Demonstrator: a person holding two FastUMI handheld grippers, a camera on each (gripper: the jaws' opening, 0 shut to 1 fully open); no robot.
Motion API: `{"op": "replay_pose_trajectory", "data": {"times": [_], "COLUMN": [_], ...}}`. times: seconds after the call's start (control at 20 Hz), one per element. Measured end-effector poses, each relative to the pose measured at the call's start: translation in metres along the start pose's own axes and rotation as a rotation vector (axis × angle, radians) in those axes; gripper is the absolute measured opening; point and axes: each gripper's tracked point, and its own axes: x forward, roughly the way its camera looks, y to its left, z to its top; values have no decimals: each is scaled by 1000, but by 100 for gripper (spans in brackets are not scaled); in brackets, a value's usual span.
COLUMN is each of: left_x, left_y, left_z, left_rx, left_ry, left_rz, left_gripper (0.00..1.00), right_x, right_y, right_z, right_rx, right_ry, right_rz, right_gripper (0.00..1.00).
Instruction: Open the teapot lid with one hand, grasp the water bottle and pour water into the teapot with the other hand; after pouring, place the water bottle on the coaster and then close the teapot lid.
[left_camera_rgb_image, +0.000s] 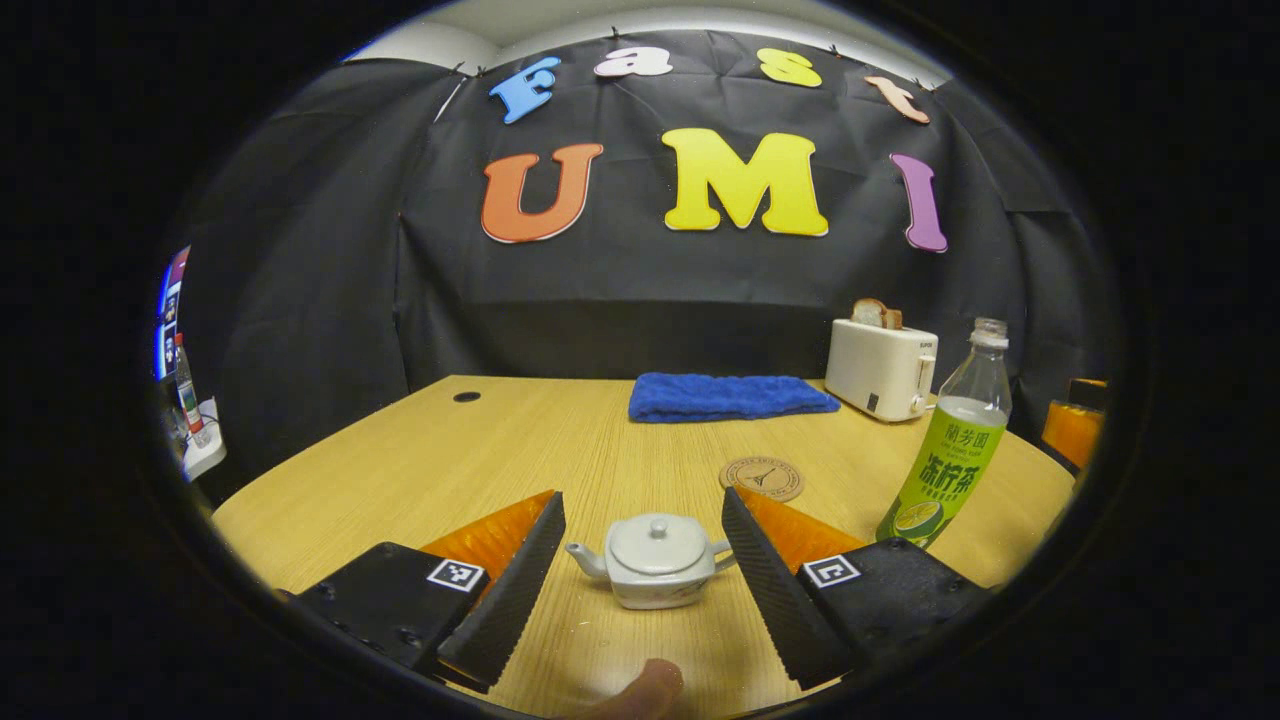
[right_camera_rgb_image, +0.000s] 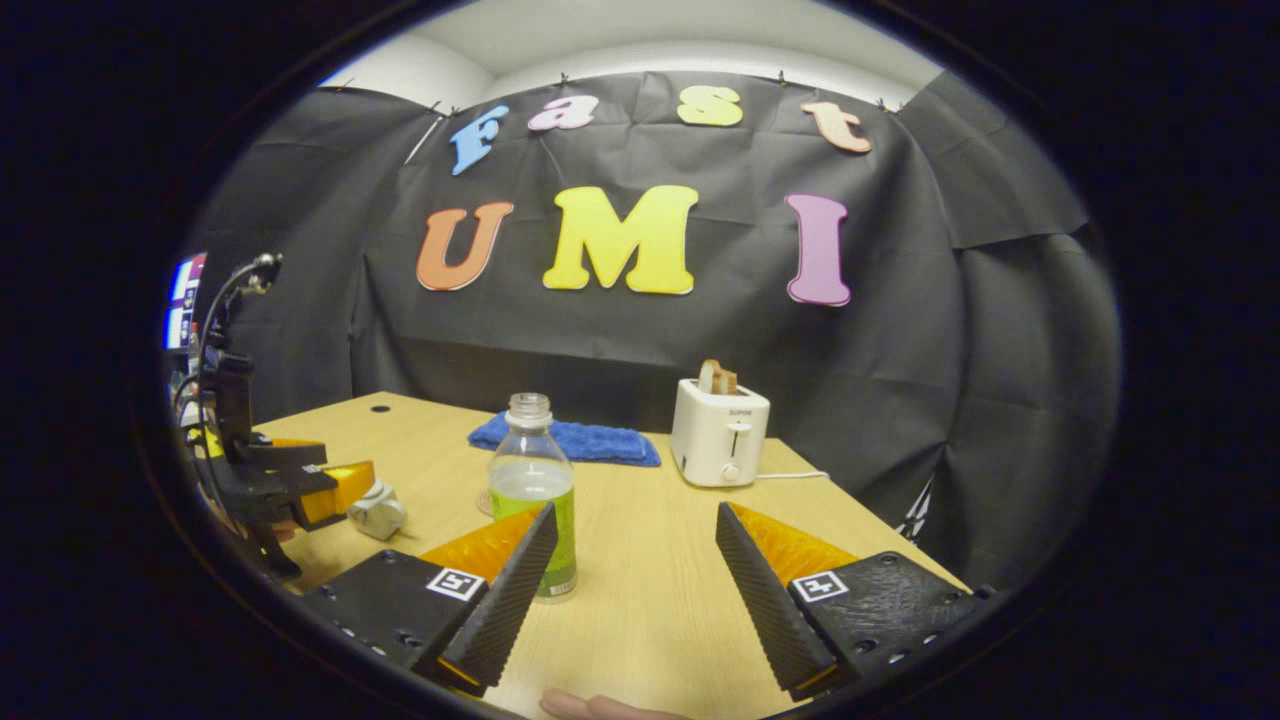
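Left gripper view shows my left gripper (left_camera_rgb_image: 644, 505) spread wide, its two ribbed, wedge-shaped fingers apart on either side of the teapot (left_camera_rgb_image: 655, 561) without touching it. The teapot is small, squat and glazed, of pale ceramic, with a short spout to the left; its lid (left_camera_rgb_image: 657, 541) sits on top with a round knob. It stands on the wooden table (left_camera_rgb_image: 450, 460), whose surface has a fine straight grain. Behind the teapot lies a round flat coaster (left_camera_rgb_image: 762, 477), and to the right stands the water bottle (left_camera_rgb_image: 952, 453), clear plastic with a green label and no cap. Farther back are a folded blue towel (left_camera_rgb_image: 730, 397) of fluffy cloth and a smooth boxy toaster (left_camera_rgb_image: 882, 367) with bread in it.

In the right gripper view my right gripper (right_camera_rgb_image: 637, 525) is also spread open and holds nothing. The water bottle (right_camera_rgb_image: 533, 490) stands upright just behind its left finger. I cannot tell if they touch.
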Motion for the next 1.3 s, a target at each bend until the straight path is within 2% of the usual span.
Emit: {"op": "replay_pose_trajectory", "data": {"times": [0.15, 0.3, 0.35, 0.6, 0.9, 0.95, 1.05, 1.15, 1.2, 1.3], "left_x": [3, 12, 15, 30, 38, 37, 34, 34, 34, 33], "left_y": [0, 2, 2, -1, 2, 2, -3, -5, -4, -3], "left_z": [4, 8, 7, 6, 1, 1, 2, 2, 2, 4], "left_rx": [7, 33, 34, 29, 24, 33, 72, 135, 157, 169], "left_ry": [-35, -77, -77, -53, -38, -39, -42, -48, -49, -48], "left_rz": [2, 8, 4, -9, -6, -4, -20, -16, -6, -2], "left_gripper": [95, 76, 75, 48, 38, 37, 29, 18, 9, 7], "right_x": [0, 0, 0, 1, 1, 2, 3, 5, 5, 4], "right_y": [7, 14, 15, 23, 24, 23, 24, 26, 27, 29], "right_z": [1, -1, -2, -7, -8, -9, -11, -13, -13, -13], "right_rx": [7, -4, -4, -16, -15, -15, -10, -13, -18, -28], "right_ry": [-24, -22, -22, -10, -9, -6, 0, 10, 11, 7], "right_rz": [10, 20, 24, 39, 45, 43, 45, 51, 53, 58], "right_gripper": [98, 95, 95, 96, 95, 95, 95, 96, 95, 98]}}
